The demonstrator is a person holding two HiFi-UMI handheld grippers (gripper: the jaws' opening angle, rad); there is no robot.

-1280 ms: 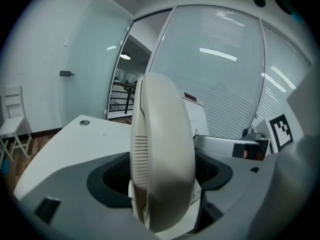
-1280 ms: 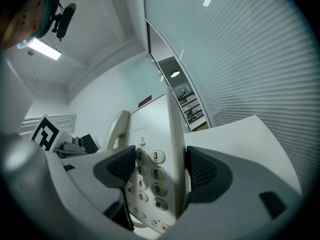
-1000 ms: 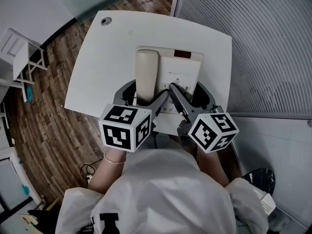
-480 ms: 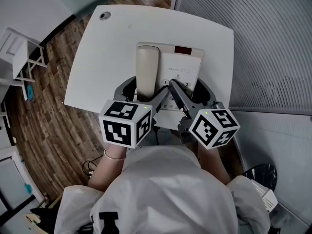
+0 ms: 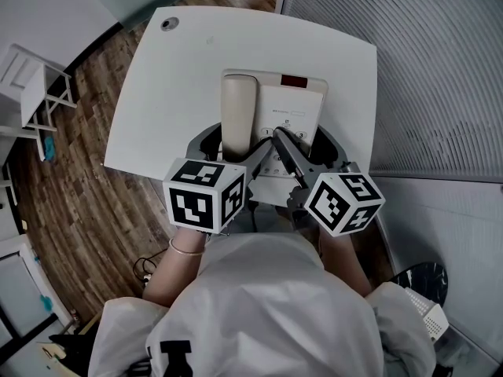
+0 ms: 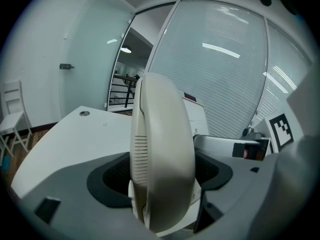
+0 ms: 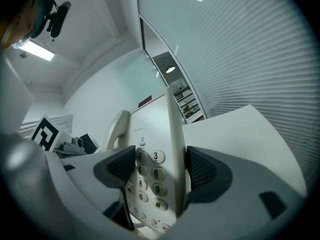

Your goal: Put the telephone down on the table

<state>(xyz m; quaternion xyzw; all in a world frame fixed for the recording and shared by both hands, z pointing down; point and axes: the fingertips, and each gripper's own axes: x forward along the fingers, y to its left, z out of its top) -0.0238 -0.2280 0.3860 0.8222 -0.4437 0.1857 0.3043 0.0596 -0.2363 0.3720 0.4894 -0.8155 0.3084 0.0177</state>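
A beige desk telephone (image 5: 292, 108) with its handset (image 5: 237, 116) in the cradle is over the white table (image 5: 157, 93), keypad end toward me. My left gripper (image 5: 228, 154) is shut on the handset side; in the left gripper view the handset (image 6: 161, 149) fills the gap between the jaws of the left gripper (image 6: 160, 180). My right gripper (image 5: 302, 152) is shut on the keypad side. In the right gripper view the right gripper (image 7: 161, 168) pinches the telephone (image 7: 155, 144) across its number keys. Whether the base touches the table is hidden.
A round grommet (image 5: 169, 24) sits in the table's far left corner. A glass wall with blinds (image 5: 424, 69) runs along the right. A white chair (image 5: 35, 93) stands on the wooden floor at the left. A dark round stand (image 5: 420, 285) lies at lower right.
Almost nothing differs. Both grippers keep their hold on the telephone; the marker cubes have shifted only slightly.
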